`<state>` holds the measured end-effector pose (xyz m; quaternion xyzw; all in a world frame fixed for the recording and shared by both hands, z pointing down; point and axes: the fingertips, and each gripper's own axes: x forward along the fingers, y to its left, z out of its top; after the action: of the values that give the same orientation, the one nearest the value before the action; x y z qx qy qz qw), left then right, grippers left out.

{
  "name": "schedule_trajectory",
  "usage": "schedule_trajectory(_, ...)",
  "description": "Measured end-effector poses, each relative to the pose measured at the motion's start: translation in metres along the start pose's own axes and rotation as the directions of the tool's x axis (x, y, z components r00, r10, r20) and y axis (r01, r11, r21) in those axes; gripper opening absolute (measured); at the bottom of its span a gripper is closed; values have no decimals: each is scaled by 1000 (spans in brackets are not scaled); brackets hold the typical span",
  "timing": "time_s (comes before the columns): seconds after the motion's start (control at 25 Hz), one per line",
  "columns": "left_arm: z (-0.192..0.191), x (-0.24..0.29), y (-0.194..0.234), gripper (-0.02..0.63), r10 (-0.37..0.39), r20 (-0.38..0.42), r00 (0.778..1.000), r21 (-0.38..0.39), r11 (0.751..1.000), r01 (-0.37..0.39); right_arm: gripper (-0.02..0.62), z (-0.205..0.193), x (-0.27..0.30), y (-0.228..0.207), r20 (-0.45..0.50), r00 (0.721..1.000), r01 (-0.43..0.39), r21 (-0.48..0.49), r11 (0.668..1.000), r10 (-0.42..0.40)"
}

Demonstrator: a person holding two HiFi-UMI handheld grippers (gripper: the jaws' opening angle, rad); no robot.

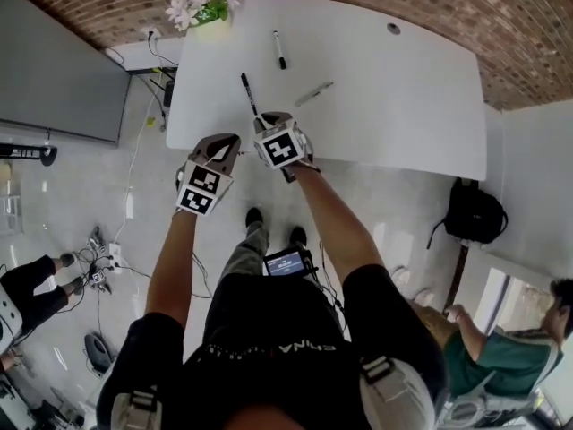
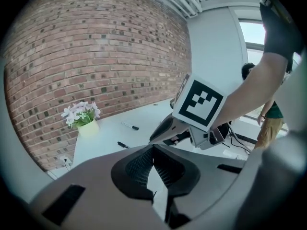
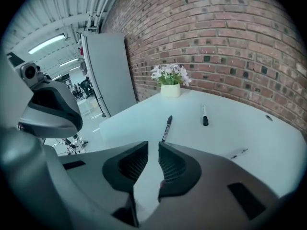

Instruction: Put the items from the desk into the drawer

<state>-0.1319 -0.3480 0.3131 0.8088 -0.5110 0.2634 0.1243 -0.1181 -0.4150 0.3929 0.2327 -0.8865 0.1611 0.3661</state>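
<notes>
R gripper (image 3: 153,146): jaws a narrow slit apart, empty, low over desk (image 3: 240,128) near its edge. Black marker (image 3: 166,127) lies just ahead of tips; 2nd marker (image 3: 204,115) & pen (image 3: 238,153) farther on. L gripper (image 2: 153,148): tips together, empty, at desk's near edge.

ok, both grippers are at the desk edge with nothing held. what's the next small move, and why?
Probably widen the right gripper and ease it forward onto the near black marker. That marker lies just ahead of it on the desk and is the closest of the loose items. The gripper's jaws stand only narrowly apart and are empty. No drawer is in view.
</notes>
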Motion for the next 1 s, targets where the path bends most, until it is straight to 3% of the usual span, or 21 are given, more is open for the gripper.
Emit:
schedule_trajectory(0.08, -4, 9, 17, 11, -9, 1, 1000, -15, 1000, 9, 87, 7, 23, -4, -26, 1000, -8, 34, 999, 9)
schedule_trajectory(0.24, -17, 16, 40, 11, -23, 6, 1000, -44, 999, 24, 87, 12, 62, -12, -80, 997, 8, 70, 998, -2)
schedule_trajectory(0.48, -43, 18, 58, 11, -41, -23, 999, -68, 997, 40, 87, 18, 99, -32, -112, 989, 105, 64, 992, -97)
schedule_trajectory(0.84, -55, 15, 73, 11, -38, -26, 999, -99, 994, 35, 83, 16, 114, -39, -123, 984, 136, 73, 988, -126)
schedule_trajectory(1.0, -53, 13, 66, 12, -35, -27, 999, -97, 995, 32, 48, 14, 111, -36, -137, 982, 139, 65, 988, -129)
